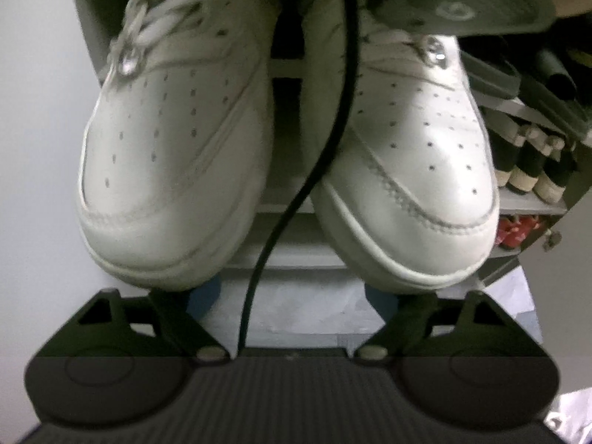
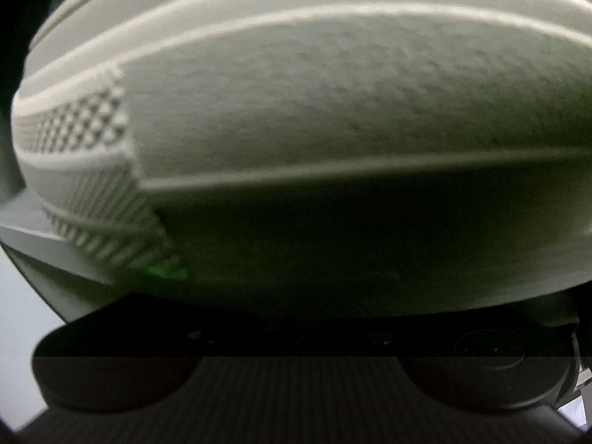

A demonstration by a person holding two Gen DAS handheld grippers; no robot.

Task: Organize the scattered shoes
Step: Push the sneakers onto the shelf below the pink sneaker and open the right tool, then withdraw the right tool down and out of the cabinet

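In the left wrist view two white leather sneakers face me toe-first, the left sneaker (image 1: 174, 155) and the right sneaker (image 1: 410, 170), side by side on a grey shelf (image 1: 292, 255). My left gripper (image 1: 292, 298) is open, its blue-padded fingers (image 1: 201, 296) spread wide just below the two toes, holding nothing. A black cable (image 1: 333, 111) hangs between the shoes. In the right wrist view a white sneaker's textured sole rim (image 2: 333, 129) fills the frame, pressed close. My right gripper's fingers are hidden under it.
A shoe rack (image 1: 529, 203) at the right holds dark shoes with pale soles (image 1: 525, 170) and something red (image 1: 518, 229) lower down. A grey object with a round mark (image 1: 455, 7) hangs at top right. A pale wall (image 1: 37, 111) is on the left.
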